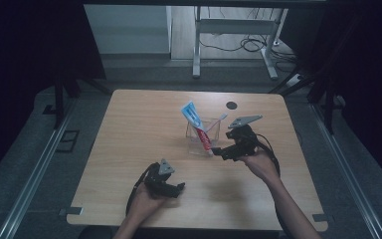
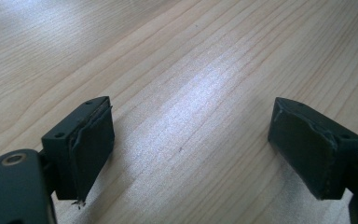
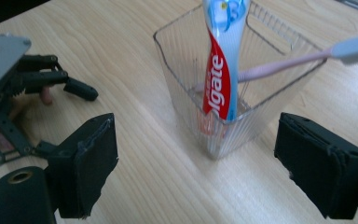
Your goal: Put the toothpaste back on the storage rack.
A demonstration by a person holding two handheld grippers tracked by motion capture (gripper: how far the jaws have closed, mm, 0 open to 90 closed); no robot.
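A clear ribbed plastic container [image 1: 202, 141] stands near the table's middle. A red, white and blue toothpaste tube [image 1: 197, 124] leans upright in it, and a pink toothbrush [image 1: 219, 119] rests slanted across its rim. My right gripper [image 1: 218, 151] is open just right of the container, with nothing between its fingers. In the right gripper view the container [image 3: 256, 116], the tube [image 3: 220, 79] and the toothbrush [image 3: 284, 63] sit just beyond the open right gripper [image 3: 198, 154]. My left gripper [image 1: 180, 188] is open low over bare wood near the front edge. The left gripper [image 2: 191, 149] holds nothing.
The wooden table [image 1: 129, 149] has a small black round mark [image 1: 232, 105] behind the container. Beyond the far edge stand a metal desk frame [image 1: 197, 50] and loose cables [image 1: 251, 45] on the floor. Dark curtains flank both sides.
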